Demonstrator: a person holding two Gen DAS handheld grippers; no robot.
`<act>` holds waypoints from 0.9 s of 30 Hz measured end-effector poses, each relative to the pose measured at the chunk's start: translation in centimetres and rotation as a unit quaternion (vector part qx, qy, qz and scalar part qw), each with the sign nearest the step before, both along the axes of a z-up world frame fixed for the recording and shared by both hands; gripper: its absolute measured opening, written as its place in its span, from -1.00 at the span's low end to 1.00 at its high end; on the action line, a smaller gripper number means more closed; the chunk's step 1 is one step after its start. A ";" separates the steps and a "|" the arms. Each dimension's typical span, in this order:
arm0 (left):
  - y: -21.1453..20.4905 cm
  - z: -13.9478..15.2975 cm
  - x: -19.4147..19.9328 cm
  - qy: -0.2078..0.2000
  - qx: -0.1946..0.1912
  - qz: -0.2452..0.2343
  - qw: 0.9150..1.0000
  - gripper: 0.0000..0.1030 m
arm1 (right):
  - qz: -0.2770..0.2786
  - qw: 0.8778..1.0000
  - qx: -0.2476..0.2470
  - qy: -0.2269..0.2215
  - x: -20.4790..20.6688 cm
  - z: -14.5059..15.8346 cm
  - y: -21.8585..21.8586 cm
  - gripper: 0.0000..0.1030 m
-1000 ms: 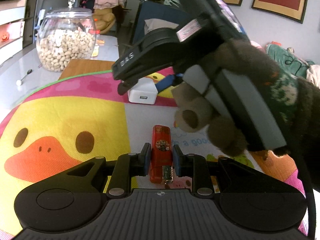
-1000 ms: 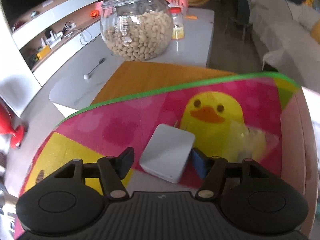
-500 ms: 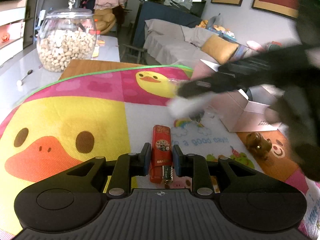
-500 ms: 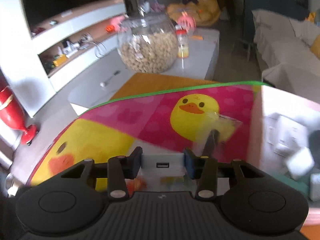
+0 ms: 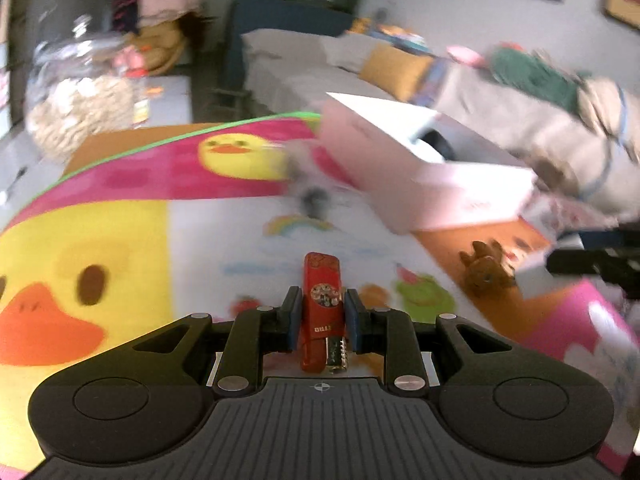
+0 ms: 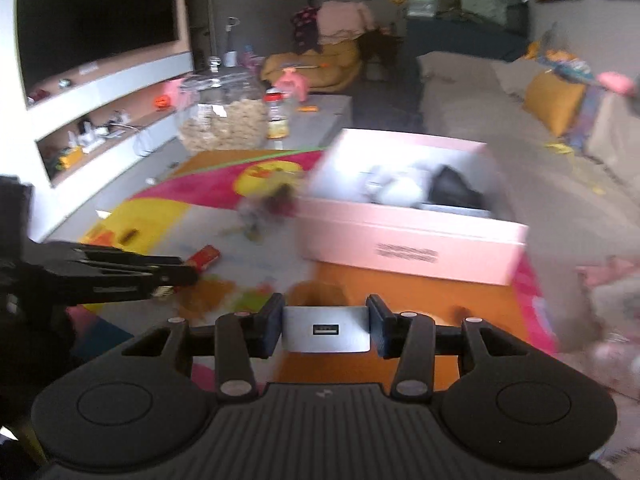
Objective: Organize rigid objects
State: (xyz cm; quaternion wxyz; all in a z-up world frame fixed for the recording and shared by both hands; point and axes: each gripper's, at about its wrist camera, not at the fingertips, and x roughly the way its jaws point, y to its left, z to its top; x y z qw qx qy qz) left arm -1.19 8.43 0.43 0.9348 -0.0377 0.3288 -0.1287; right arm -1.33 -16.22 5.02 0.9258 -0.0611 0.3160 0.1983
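My left gripper [image 5: 320, 314] is shut on a red lighter [image 5: 323, 304] and holds it above the duck play mat [image 5: 80, 240]. My right gripper [image 6: 325, 326] is shut on a white USB charger [image 6: 326, 329], lifted above the mat in front of a pink open box [image 6: 408, 236]. The box also shows in the left wrist view [image 5: 420, 172], ahead and to the right. The left gripper with the lighter [image 6: 204, 258] shows at the left of the right wrist view. Both views are blurred by motion.
A small brown toy [image 5: 486, 268] lies on the mat right of the lighter. A blurred small object [image 5: 312, 200] lies left of the box. The box holds white and dark items [image 6: 416, 188]. A glass jar of nuts [image 6: 224, 120] stands beyond the mat. A sofa [image 5: 540, 120] is behind.
My right gripper closed on the white charger, lifted it and swung right toward the pink box. My left gripper raised the red lighter off the mat and turned right.
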 end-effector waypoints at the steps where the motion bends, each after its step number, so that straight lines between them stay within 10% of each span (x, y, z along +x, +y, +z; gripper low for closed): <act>1: -0.8 0.0 -0.1 -0.002 0.013 -0.007 1.000 -0.48 | -0.011 1.000 -0.010 -0.006 -0.1 -0.4 -0.4 -0.15; 13: -3.0 0.1 0.8 -0.004 0.041 -0.008 0.999 -0.40 | -0.020 0.998 -0.005 0.051 0.6 -4.1 -1.5 -0.10; 18: -3.1 0.1 0.8 -0.005 0.042 -0.008 0.999 -0.40 | 0.005 0.999 0.001 0.036 1.0 -3.3 -0.3 0.34; 27: -3.3 0.3 0.2 -0.002 0.054 -0.018 0.998 -0.39 | 0.029 0.997 -0.023 0.062 5.4 -4.3 3.7 0.13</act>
